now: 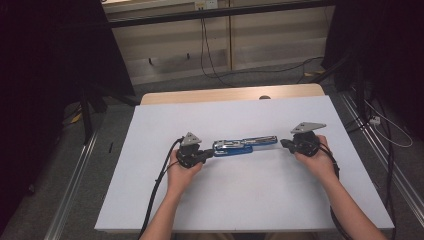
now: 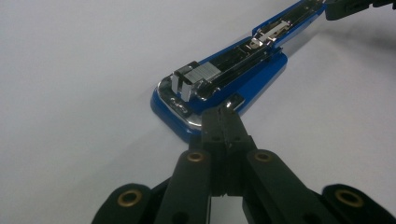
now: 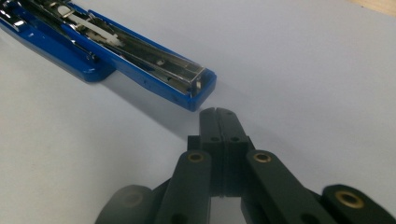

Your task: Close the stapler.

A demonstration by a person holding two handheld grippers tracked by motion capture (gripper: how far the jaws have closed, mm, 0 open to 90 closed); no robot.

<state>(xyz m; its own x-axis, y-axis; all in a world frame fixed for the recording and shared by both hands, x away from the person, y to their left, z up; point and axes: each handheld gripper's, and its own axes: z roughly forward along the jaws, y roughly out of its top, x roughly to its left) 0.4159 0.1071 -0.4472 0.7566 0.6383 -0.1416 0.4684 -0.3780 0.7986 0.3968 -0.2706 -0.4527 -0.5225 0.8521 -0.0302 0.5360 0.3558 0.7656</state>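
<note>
A blue stapler point(image 1: 245, 144) lies unfolded flat on the white table top point(image 1: 230, 200), its metal staple channel facing up. My left gripper point(image 1: 209, 153) is shut with nothing between its jaws. Its tips sit at the stapler's wide rounded end point(image 2: 187, 116); I cannot tell whether they touch it. In the left gripper view, a stack of staples point(image 2: 196, 77) rests in that end. My right gripper point(image 1: 283, 143) is also shut and empty, a short gap from the stapler's narrow square end point(image 3: 198, 88). In their own views, the left gripper point(image 2: 223, 111) and right gripper point(image 3: 218, 112) show their jaws pressed together.
The table's far wooden edge point(image 1: 225, 94) carries a small dark knob point(image 1: 264, 97). Cables trail from both grippers toward the front edge. Dark stands and floor rails point(image 1: 75, 175) flank the table, and loose cables point(image 1: 390, 135) lie on the floor at the right.
</note>
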